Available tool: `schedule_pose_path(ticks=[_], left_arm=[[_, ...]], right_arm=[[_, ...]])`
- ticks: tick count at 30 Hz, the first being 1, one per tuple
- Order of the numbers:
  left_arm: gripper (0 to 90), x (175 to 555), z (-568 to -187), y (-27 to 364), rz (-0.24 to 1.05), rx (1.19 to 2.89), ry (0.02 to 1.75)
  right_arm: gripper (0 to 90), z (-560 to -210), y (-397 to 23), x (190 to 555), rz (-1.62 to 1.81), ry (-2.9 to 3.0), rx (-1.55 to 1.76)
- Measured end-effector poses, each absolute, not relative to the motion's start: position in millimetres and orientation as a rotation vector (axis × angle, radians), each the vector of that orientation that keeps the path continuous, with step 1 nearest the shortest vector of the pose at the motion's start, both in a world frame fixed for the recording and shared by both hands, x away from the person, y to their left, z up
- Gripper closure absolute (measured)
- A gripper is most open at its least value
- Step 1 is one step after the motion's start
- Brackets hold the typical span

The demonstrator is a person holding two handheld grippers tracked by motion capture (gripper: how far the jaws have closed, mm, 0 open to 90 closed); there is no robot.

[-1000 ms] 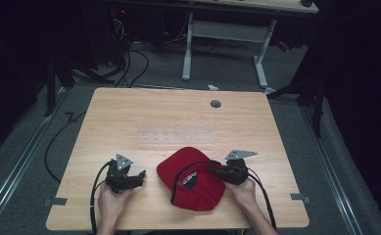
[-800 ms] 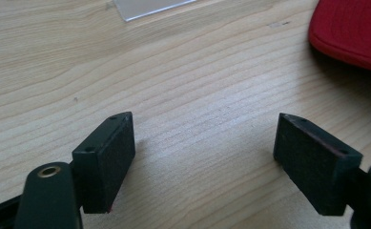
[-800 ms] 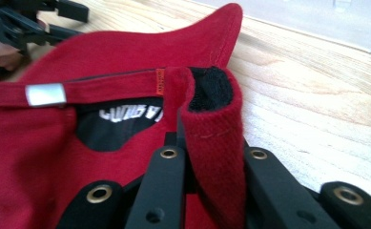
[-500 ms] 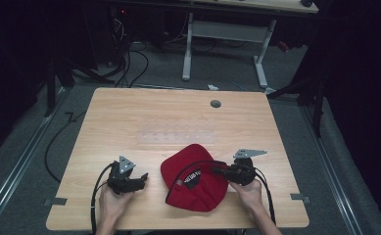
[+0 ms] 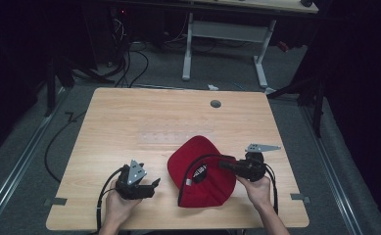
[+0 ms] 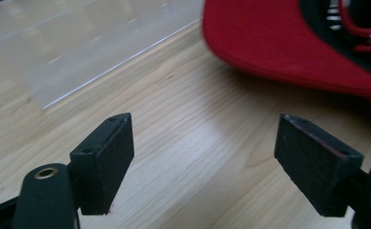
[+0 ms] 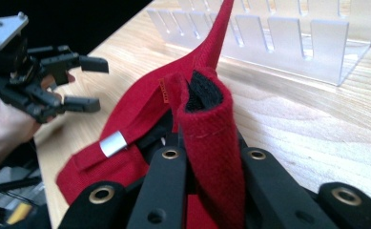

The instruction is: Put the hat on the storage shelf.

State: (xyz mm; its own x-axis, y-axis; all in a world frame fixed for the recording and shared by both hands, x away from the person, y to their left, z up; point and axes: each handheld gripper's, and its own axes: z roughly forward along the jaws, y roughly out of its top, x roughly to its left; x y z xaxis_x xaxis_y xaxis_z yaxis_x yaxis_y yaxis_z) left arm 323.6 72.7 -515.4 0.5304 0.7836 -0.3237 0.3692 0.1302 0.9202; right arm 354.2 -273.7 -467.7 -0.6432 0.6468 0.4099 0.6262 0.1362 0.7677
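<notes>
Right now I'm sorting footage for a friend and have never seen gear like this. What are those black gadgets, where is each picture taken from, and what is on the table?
No robot here: a person sits at a wooden table with a handheld two-jaw gripper in each hand.

The high view comes from a fixed camera above the table. The other two come from cameras riding on the grippers, looking along their black jaws.

The left gripper is open, with bare wood between its jaws; it also appears in the high view.

The right gripper is shut on a red cap, pinching a fold of its red fabric. The cap lies on the near middle of the table, inside up.

A clear plastic slotted rack stands just beyond it.
</notes>
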Motion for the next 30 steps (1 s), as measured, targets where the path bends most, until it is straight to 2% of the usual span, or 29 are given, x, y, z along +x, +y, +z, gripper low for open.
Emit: schedule_pose_path(ticks=[7,17,30], left_arm=[[18.5,314,-513,53,0.392,1.543,0.951],[15.9,312,-508,39,0.403,1.549,0.893],[21.0,310,-504,30,0.428,1.576,0.842]], right_arm=[[85.7,-456,-276,358,1.606,2.346,1.347],[85.7,-448,-270,365,1.634,2.402,1.405],[85.6,-445,-262,370,1.598,2.451,1.459]])
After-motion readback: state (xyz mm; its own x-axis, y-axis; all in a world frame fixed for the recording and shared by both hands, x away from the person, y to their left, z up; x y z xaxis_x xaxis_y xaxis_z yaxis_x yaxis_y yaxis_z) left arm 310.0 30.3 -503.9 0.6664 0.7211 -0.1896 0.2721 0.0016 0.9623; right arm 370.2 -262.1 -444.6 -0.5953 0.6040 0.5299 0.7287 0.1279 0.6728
